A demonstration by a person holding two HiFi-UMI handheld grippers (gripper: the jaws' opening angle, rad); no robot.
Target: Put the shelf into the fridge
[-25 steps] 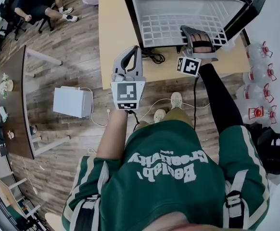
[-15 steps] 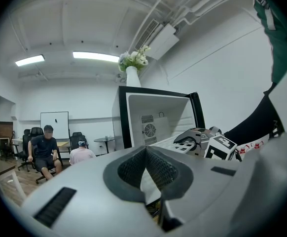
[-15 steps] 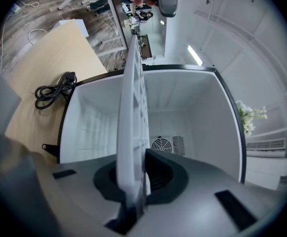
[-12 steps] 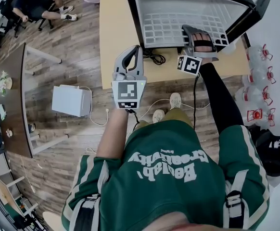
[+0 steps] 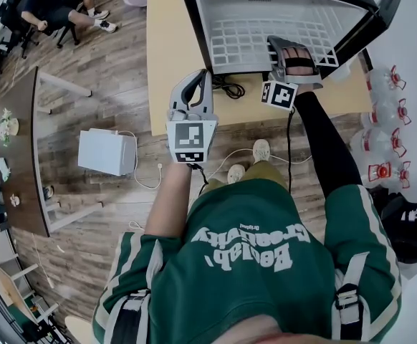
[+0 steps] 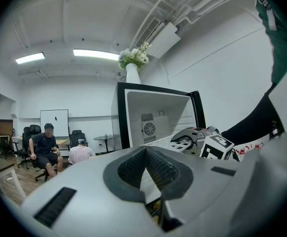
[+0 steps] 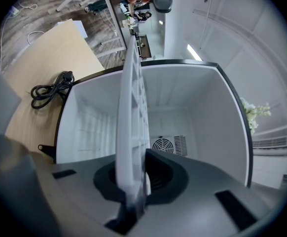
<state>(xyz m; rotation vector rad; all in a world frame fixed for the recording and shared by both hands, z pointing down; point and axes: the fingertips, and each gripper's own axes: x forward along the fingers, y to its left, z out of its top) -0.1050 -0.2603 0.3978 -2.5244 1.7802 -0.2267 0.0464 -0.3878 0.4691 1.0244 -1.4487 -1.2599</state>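
The white grid shelf [image 5: 255, 40] lies level inside the open black fridge [image 5: 207, 27], which has a white interior. My right gripper [image 5: 286, 45] reaches into the fridge mouth and is shut on the shelf's front right edge. In the right gripper view the shelf [image 7: 133, 102] runs edge-on from between the jaws of the right gripper [image 7: 131, 201] toward the fan grille on the fridge's back wall [image 7: 168, 144]. My left gripper [image 5: 201, 75] hovers over the table's front edge, left of the fridge, shut and holding nothing. In its own view, the left gripper [image 6: 151, 201] faces the fridge [image 6: 156, 112].
The fridge stands on a light wooden table [image 5: 167, 41] with a coiled black cable [image 5: 230, 87] beside it. The fridge door [image 5: 382, 9] hangs open at the right. A white box [image 5: 107, 151] sits on the floor; water bottles [image 5: 386, 113] lie right. A person [image 5: 51, 6] sits far left.
My right gripper has edged the shelf very slightly deeper into the fridge. The left gripper has stayed where it was.
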